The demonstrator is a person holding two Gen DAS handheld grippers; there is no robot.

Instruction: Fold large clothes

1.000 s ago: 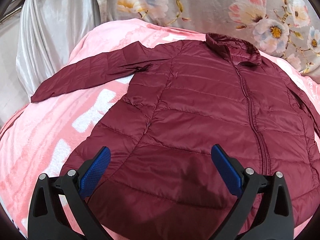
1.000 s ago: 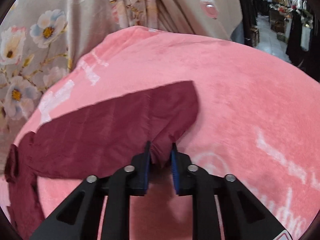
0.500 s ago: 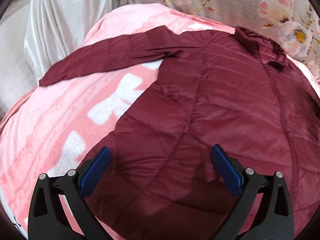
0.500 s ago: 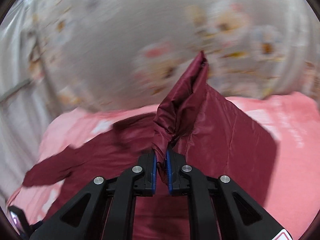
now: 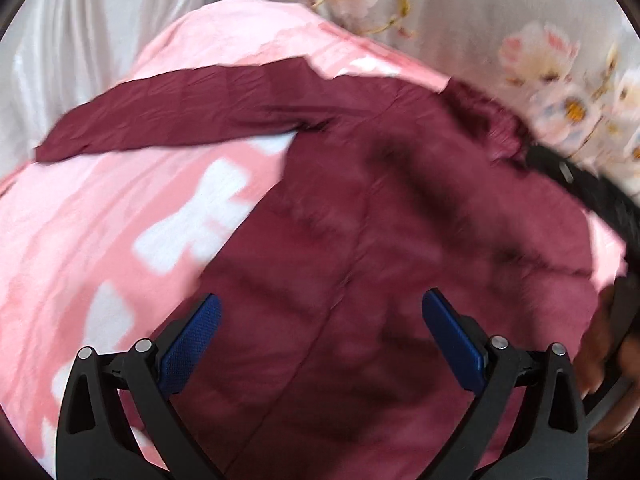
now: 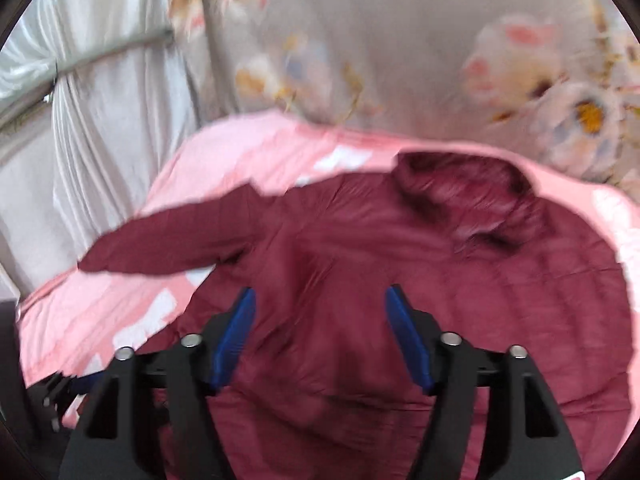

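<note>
A dark red quilted jacket (image 5: 380, 240) lies on a pink blanket (image 5: 100, 240). Its left sleeve (image 5: 180, 116) stretches out to the left. Its right side is folded in over the body. The collar (image 6: 460, 188) points to the far side. My left gripper (image 5: 320, 340) is open and empty above the jacket's lower part. My right gripper (image 6: 320, 336) is open and empty above the jacket's body (image 6: 440, 300). The right gripper's black body (image 5: 580, 188) shows blurred at the right edge of the left wrist view. Both views are motion-blurred.
A floral curtain (image 6: 400, 40) hangs behind the blanket. A silvery white drape (image 6: 100, 120) hangs at the left. The pink blanket (image 6: 240, 152) has white patterns and extends left of the jacket.
My right gripper swung the right sleeve up and over onto the jacket's body, then opened and let it go. My left gripper stayed open and drifted left.
</note>
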